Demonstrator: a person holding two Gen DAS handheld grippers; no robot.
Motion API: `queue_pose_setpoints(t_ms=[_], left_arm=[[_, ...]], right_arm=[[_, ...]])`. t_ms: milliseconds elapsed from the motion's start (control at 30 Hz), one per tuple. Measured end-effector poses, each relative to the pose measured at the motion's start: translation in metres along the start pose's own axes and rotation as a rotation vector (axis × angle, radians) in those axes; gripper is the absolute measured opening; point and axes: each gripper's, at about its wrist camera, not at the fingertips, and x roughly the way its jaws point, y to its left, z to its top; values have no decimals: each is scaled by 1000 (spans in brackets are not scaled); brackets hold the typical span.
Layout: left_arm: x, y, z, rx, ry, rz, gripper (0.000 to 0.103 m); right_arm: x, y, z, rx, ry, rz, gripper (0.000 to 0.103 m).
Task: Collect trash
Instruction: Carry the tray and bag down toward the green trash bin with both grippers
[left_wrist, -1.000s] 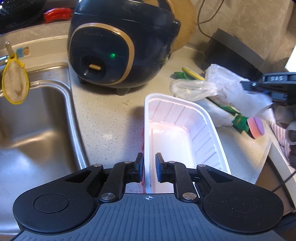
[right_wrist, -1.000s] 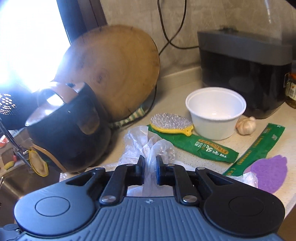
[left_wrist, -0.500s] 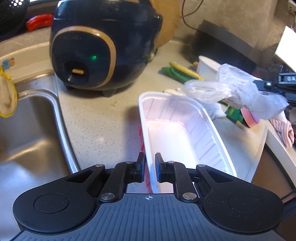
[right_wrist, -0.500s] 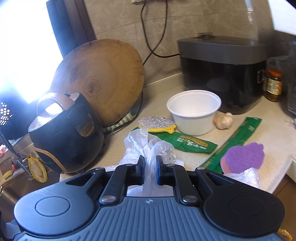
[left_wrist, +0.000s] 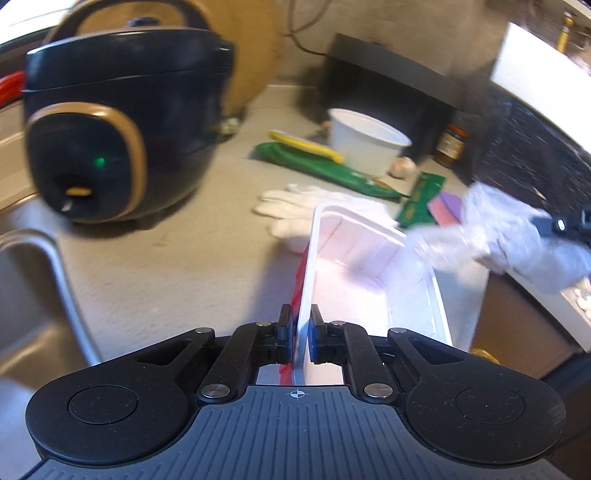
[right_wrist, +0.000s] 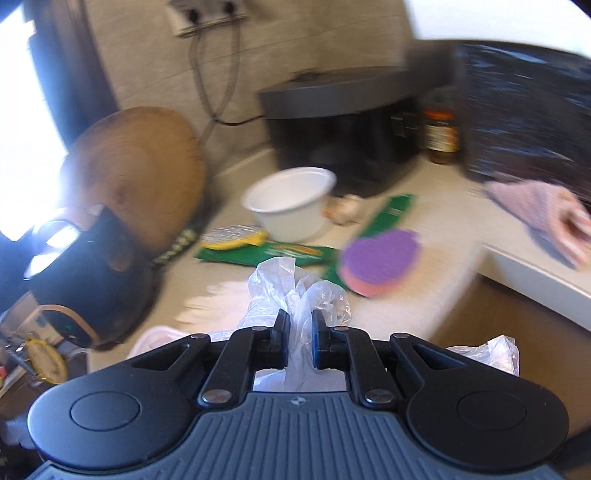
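With the left gripper clamped on the white plastic tray's near rim and the right gripper pinching the crumpled plastic bag, carry both level, keeping grips firm.

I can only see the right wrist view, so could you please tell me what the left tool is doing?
Observer: The left tool is shut on the near wall of a white plastic tray.
Operator: Thank you. Is anything inside it?
Observer: It looks empty; only something red shows along its outer left side.
Operator: Where is my bag relative to it?
Observer: The plastic bag hangs at the tray's far right corner, its tip about at the rim.
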Motion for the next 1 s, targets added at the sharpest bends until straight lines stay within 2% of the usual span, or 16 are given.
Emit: queue_pose_setpoints(t_ms=[100,267,367,467,567,700,833,1000], left_arm=[[7,-3,2,-6,13,-36,11],[11,-22,12,-4,26,-93,11],[17,-56,19,43,40,-162,11],[31,-109,19,120,75,-247,11],[54,-167,7,192,153,-345,11],[101,-236,-21,282,327,-423,11],[151,-286,-55,385,484,-417,11],[203,-307,-90,414,607,-360,10]], right_arm=[[-17,-23,-11,49,-5,-65,11],[-40,-65,-28,148,-36,-123,11],[-47,-94,-39,190,-54,-170,11],[-54,-134,-51,251,-58,-221,11],[-62,-174,-65,311,-54,-275,11],[-78,-224,-90,398,-56,-362,11],[-92,-271,-117,526,-53,-411,10],[-90,-315,-142,613,-14,-455,9]])
